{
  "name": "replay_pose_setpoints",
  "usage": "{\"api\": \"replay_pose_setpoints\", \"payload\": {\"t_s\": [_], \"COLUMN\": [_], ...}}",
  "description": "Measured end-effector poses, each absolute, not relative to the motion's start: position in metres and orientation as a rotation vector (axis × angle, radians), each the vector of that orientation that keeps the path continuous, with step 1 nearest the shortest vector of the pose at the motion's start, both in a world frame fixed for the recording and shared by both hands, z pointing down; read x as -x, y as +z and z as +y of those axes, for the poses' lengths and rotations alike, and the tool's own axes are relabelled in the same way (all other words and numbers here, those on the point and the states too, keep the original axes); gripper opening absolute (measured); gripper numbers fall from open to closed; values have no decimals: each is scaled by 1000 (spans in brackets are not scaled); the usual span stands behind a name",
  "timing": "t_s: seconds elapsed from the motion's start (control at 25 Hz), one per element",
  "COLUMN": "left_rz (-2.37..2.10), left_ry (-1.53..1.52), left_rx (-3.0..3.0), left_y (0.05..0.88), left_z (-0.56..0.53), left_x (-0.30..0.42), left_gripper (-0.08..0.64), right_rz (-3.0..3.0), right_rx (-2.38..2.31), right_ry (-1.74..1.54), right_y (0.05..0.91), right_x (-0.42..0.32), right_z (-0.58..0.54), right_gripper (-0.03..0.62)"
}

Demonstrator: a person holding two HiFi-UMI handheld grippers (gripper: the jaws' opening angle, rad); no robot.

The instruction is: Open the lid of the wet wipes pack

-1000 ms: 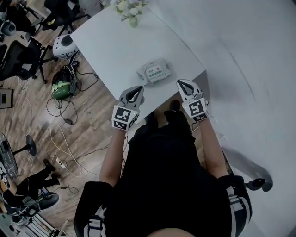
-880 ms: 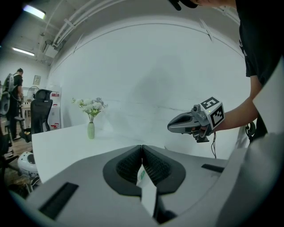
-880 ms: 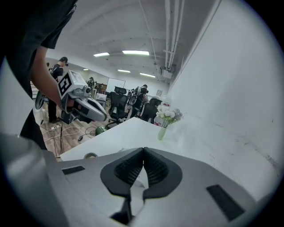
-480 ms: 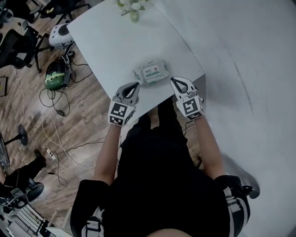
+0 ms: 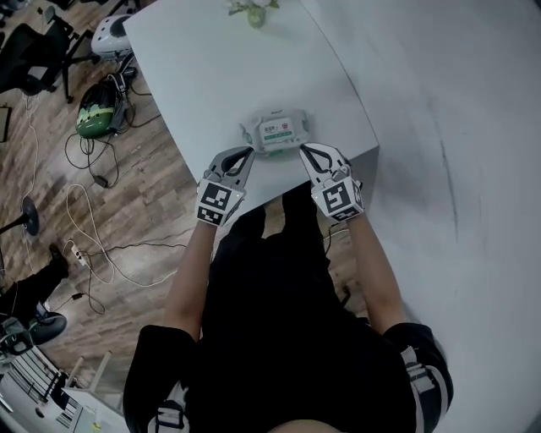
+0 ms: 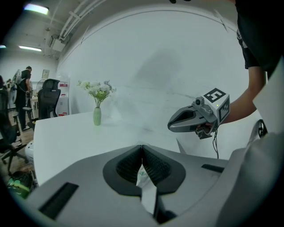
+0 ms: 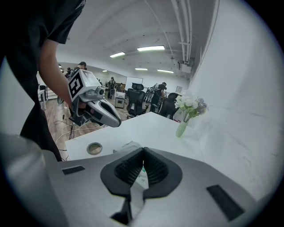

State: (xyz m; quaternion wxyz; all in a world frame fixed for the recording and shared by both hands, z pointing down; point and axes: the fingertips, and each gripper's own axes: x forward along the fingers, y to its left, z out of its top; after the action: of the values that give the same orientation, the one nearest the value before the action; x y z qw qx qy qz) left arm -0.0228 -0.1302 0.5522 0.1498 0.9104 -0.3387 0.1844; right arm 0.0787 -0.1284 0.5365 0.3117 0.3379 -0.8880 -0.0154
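Note:
The wet wipes pack (image 5: 276, 134), white with a green and red label, lies flat near the front edge of the white table (image 5: 203, 76); its lid looks down. My left gripper (image 5: 244, 153) is shut, its tips at the pack's front left corner. The right gripper (image 5: 305, 150) is also shut, tips at the front right corner. In the left gripper view the jaws (image 6: 142, 146) meet, and a strip of the pack (image 6: 143, 176) shows through the gap behind them. The right gripper view shows the same: closed jaws (image 7: 143, 150), pack (image 7: 126, 145) just beyond.
A small vase of white flowers (image 5: 256, 13) stands at the table's far end. A round cable grommet (image 7: 94, 148) sits in the tabletop near the pack. A white wall (image 5: 439, 101) runs along the right. Cables, office chairs and a green object (image 5: 93, 118) lie on the wooden floor at left.
Both grippers have moved forward over the table's front edge and closed in on the pack's two front corners. The pack has not moved on the table.

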Motion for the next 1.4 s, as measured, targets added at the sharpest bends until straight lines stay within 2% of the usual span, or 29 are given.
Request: {"api": "replay_pose_setpoints", "payload": {"t_s": [0.88, 1.4], "left_rz": [-967, -954], "left_ry": [556, 582], "left_rx": [-2530, -2493], "left_y": [627, 657], "left_z": [-154, -163], "left_x": [4, 9], "left_gripper": [23, 23], "right_rz": [-2346, -2230], "right_rx": [-741, -574], "right_ry": [-14, -207], "right_y": [614, 651], "right_x": [-63, -43], "right_z": [-157, -158], "right_gripper": [21, 53]}}
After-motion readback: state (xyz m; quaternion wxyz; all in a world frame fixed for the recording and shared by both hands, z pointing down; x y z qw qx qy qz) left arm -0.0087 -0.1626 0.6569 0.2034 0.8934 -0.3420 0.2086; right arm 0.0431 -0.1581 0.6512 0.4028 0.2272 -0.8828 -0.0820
